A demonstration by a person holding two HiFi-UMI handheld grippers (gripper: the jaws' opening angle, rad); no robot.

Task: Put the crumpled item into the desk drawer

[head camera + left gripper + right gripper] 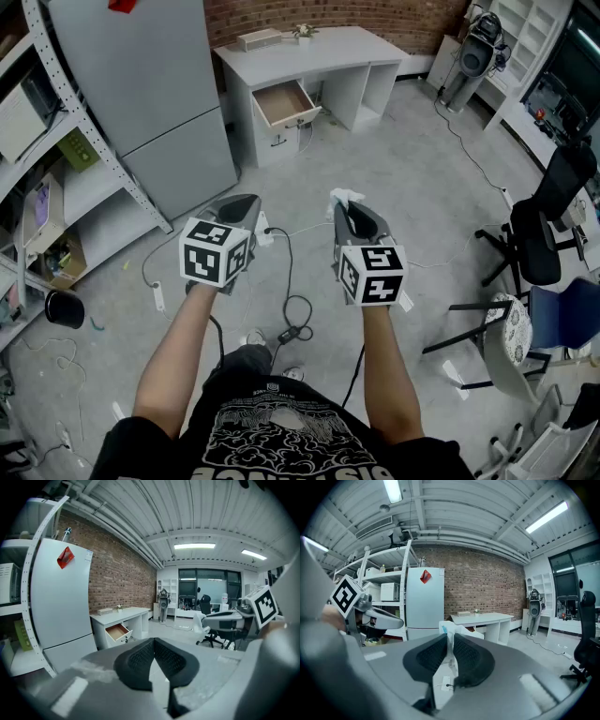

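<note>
Pinching the crumpled item [451,629] between the pads of my right gripper [450,641], I hold it out front, ready for dropping in. My left gripper [153,642] rides alongside, pads together, empty. The open drawer [284,101] of the desk [323,47] stands well ahead, so I judge approach comes first.

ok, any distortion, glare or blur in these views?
Head view: evenly lit, sharp, edges mildly bowed. Left gripper view: heavy fisheye, black corners, ceiling light blown out. Right gripper view: same fisheye, ceiling tubes glare, crumpled item soft.
</note>
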